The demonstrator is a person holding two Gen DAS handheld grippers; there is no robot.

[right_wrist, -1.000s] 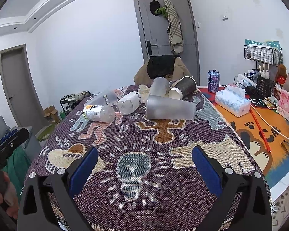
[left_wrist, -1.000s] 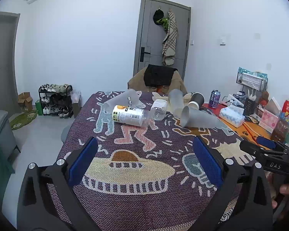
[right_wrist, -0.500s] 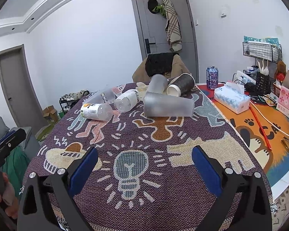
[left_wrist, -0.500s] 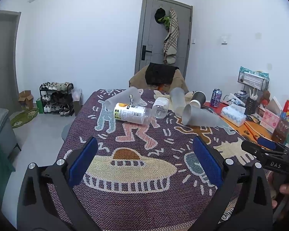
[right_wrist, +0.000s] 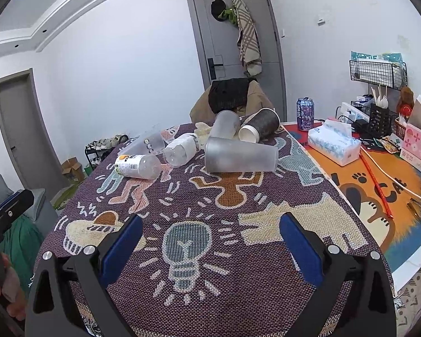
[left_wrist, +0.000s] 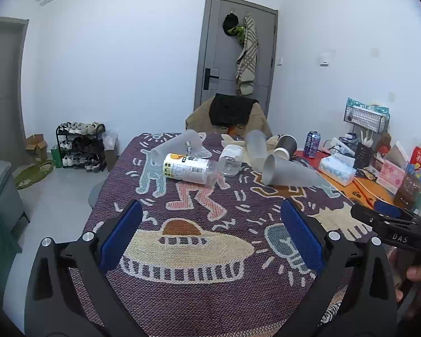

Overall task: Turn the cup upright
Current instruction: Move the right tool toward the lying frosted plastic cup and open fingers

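Several cups lie on their sides at the far end of the patterned cloth. A large frosted cup (right_wrist: 240, 156) (left_wrist: 287, 172) lies nearest. Behind it lie a black paper cup (right_wrist: 259, 125) (left_wrist: 286, 146), a second frosted cup (right_wrist: 224, 123) (left_wrist: 255, 147), a clear cup (right_wrist: 181, 148) (left_wrist: 230, 158), a labelled cup (right_wrist: 137, 165) (left_wrist: 189, 167) and a clear cup at far left (right_wrist: 146, 146) (left_wrist: 175, 146). My left gripper (left_wrist: 209, 236) and right gripper (right_wrist: 207, 241) are both open and empty, well short of the cups.
The purple cloth (right_wrist: 210, 210) covers the table. An orange mat (right_wrist: 379, 185) on the right holds a tissue pack (right_wrist: 334, 146), a soda can (right_wrist: 304, 112), a red pencil and a wire rack. A chair with a jacket (left_wrist: 230, 112) stands behind the table.
Both grippers have drifted slightly forward and tilted, so the cups sit a little lower in view. Nothing was touched or moved.
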